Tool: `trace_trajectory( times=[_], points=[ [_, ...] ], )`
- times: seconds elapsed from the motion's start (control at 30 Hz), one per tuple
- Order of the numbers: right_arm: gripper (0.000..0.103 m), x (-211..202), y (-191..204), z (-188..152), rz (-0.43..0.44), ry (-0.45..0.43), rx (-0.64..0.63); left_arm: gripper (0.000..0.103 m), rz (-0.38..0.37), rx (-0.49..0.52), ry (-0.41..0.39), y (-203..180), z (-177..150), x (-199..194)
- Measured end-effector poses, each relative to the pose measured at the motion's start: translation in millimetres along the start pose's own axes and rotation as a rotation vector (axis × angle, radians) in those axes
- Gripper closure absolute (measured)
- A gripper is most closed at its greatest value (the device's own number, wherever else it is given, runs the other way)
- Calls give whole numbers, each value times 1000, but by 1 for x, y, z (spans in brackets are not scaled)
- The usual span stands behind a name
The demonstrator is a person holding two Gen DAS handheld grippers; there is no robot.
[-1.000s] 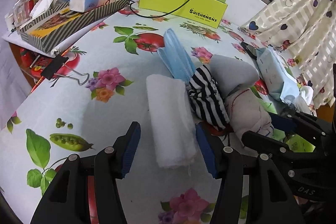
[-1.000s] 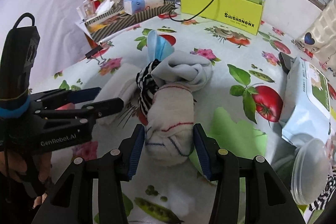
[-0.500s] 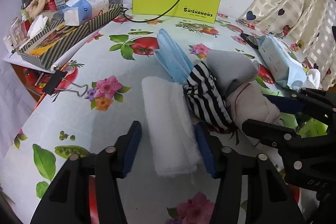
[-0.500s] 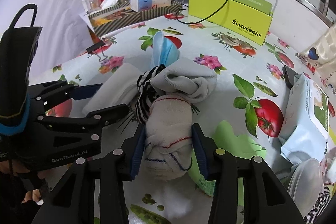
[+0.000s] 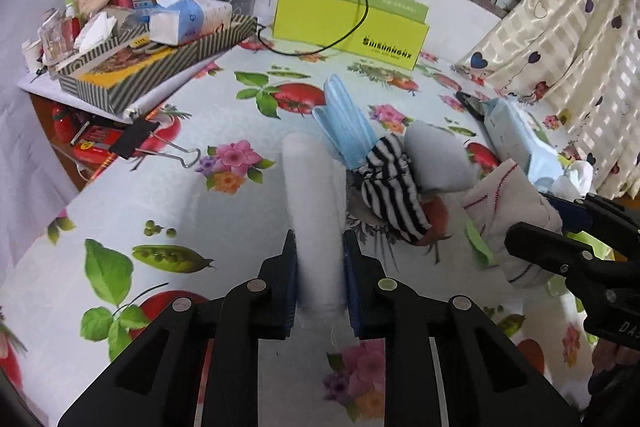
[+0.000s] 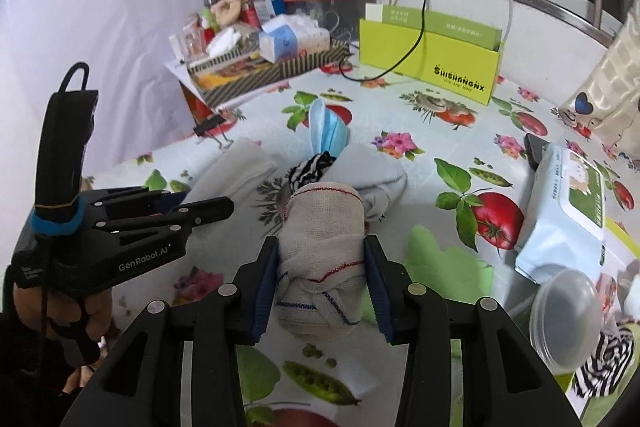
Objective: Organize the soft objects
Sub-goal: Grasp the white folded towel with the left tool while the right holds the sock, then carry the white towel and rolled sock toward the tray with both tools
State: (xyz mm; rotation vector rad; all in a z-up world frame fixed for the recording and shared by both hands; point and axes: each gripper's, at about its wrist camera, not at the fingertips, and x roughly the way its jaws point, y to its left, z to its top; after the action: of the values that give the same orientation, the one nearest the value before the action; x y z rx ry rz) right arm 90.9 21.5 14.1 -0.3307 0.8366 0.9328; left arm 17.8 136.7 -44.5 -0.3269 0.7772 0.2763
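Left hand-held gripper point(image 5: 320, 271) pinching white towel point(image 5: 314, 195), right hand-held gripper point(image 6: 320, 287) pinching beige roll point(image 6: 322, 239); floral tablecloth point(image 5: 160, 195).

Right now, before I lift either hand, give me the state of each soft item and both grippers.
left gripper: shut on the white towel roll
right gripper: shut on the beige cloth bundle
striped cloth: loose on the table, bunched
grey cloth: loose, beside the striped cloth
blue face mask: folded, free behind the pile
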Motion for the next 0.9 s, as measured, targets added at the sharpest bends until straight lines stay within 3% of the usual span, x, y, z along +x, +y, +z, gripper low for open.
trace_trajectory(
  times=[0.3, 0.9],
  points=[
    [63, -36, 1, -8, -10, -76, 19, 82, -70, 9, -57, -20, 3, -26],
    [62, -85, -18, -24, -51, -178, 86, 82, -124, 115, -116, -78, 14, -52]
  ],
)
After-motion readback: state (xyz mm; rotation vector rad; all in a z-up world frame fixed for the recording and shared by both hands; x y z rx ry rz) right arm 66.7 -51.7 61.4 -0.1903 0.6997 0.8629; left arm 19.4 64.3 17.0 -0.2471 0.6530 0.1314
